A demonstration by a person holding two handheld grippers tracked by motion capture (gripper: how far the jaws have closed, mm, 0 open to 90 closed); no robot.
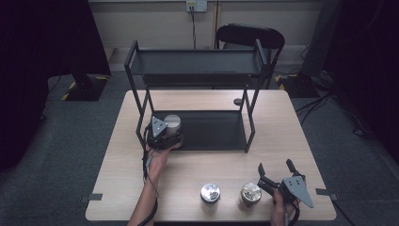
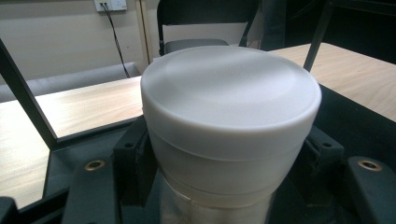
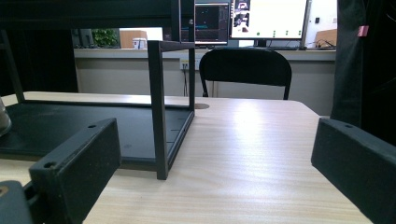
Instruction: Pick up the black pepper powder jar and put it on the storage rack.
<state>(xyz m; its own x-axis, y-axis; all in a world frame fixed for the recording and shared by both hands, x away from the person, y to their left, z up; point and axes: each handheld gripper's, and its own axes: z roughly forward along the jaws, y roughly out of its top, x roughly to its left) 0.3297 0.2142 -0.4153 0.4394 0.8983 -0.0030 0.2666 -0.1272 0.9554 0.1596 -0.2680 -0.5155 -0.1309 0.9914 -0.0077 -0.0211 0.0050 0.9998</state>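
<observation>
White-lidded jar [image 2: 224, 126] clamped, rack post [image 2: 25, 95] near.

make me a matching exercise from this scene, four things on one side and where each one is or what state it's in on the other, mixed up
Things:
1. white-lidded jar
2. silver-lidded jar
3. gold-lidded jar
4. right gripper

Places or states:
A. open, holding nothing, at the table's front right
B. on the table's front edge, just left of the right gripper
C. clamped between the left gripper's jaws at the left end of the black rack's lower shelf
D. on the table's front edge, near the middle

Pairs: 1-C, 2-D, 3-B, 4-A
</observation>
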